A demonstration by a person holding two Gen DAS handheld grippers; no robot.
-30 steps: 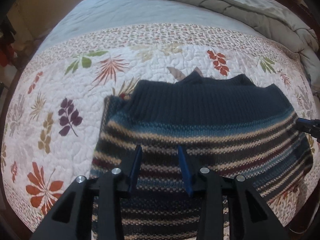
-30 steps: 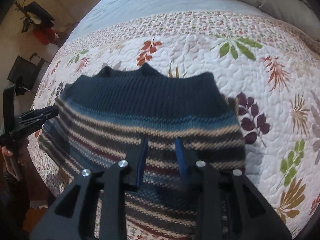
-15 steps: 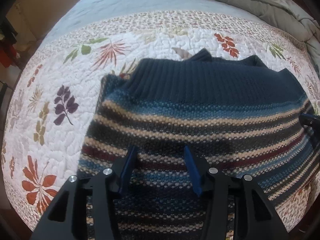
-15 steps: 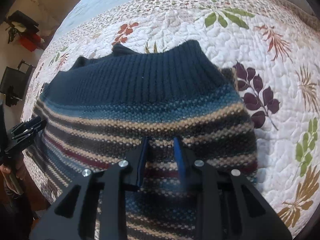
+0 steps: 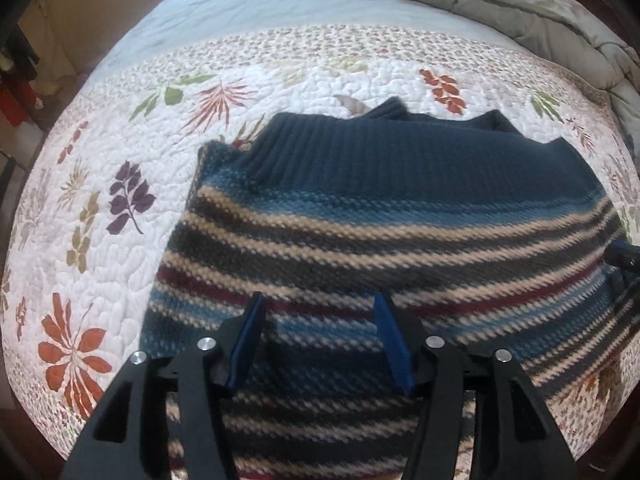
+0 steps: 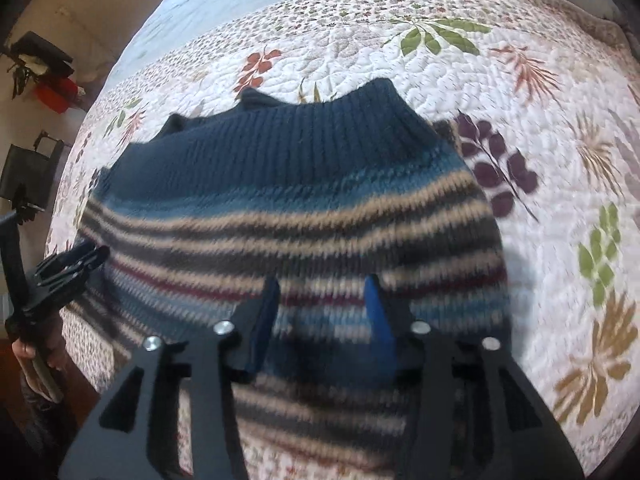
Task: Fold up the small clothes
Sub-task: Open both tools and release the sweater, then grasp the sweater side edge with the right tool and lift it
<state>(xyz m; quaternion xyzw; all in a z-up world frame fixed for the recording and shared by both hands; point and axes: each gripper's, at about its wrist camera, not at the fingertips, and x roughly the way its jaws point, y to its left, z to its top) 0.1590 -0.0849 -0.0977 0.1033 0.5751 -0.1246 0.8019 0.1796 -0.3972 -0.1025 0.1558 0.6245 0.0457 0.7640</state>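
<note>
Both claws point steeply down over the near, striped part of the striped sweater (image 5: 360,240): the left claw (image 5: 318,340) and the right claw (image 6: 320,320) have their jaws spreading, knit showing in the gaps but not pinched by the blue pads. The sweater lies folded on the floral quilt (image 5: 100,208) of the bed, its dark ribbed band on the far side. This looks like the release after a fold; next should come lifting clear, then regripping an edge.

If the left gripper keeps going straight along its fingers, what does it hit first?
Most likely the striped sweater on the quilt. The left gripper, its jaws opening and empty, points down at the red-striped band; depth is unclear.
</note>
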